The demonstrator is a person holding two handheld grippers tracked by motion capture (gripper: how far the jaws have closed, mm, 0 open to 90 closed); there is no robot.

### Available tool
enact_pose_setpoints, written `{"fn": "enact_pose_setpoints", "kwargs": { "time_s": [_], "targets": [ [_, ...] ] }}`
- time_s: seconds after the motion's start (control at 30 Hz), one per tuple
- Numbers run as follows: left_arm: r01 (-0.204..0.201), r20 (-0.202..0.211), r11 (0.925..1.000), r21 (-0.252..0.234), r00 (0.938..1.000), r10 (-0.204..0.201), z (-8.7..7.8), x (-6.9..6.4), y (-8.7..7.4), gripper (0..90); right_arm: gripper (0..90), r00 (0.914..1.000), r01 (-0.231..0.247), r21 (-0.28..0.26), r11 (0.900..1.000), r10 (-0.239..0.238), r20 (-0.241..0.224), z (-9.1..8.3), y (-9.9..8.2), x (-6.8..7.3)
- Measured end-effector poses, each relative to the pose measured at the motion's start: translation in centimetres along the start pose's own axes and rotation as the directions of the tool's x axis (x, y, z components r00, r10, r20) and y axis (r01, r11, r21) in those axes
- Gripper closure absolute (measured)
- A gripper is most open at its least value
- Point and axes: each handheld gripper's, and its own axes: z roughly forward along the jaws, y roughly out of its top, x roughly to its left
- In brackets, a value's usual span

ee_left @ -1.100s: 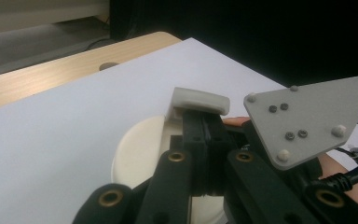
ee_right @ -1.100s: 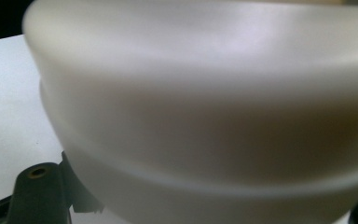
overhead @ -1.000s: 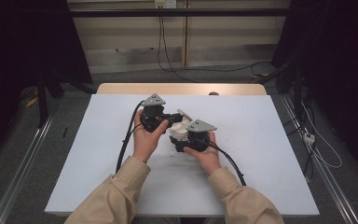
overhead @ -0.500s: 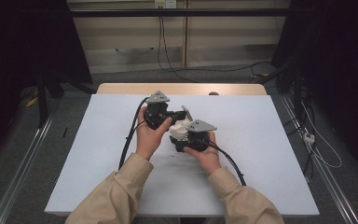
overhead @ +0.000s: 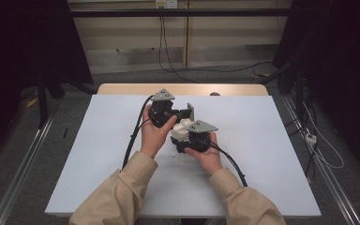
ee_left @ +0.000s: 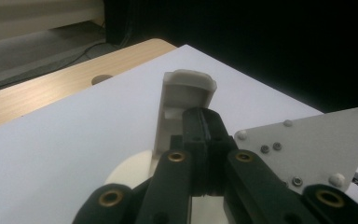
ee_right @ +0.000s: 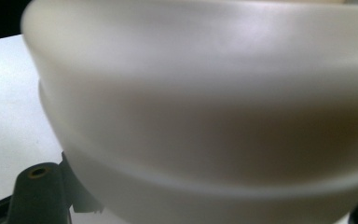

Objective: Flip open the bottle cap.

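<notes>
A white plastic container is held above the middle of the table between both hands. Its flat hinged lid stands up on edge. My left gripper points right, and in the left gripper view its jaws are pressed together at the right edge of the lid. My right gripper is shut on the container's round body, with one of its fingers showing at the lower left. The grey plate of the right gripper is close beside the left jaws.
A white sheet covers the table, with a strip of bare wood along the far edge. Black cables trail from both gripper bodies toward the person. Rails and wires run on the floor on both sides.
The left gripper has edged a little to the right with the lid, which now stands more upright. The right hand and the container body have stayed put.
</notes>
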Motion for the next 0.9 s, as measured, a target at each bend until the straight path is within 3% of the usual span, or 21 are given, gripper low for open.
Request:
{"fn": "enact_pose_setpoints", "kwargs": {
  "time_s": [0.9],
  "targets": [
    [-0.008, 0.01, 0.9999, 0.01, 0.9999, 0.008, 1.2, -0.1, 0.5, 90.0, 18.6, 1.0, 0.001, 0.002, 1.0, -0.001, 0.001, 0.0, 0.0, 0.0]
  ]
}}
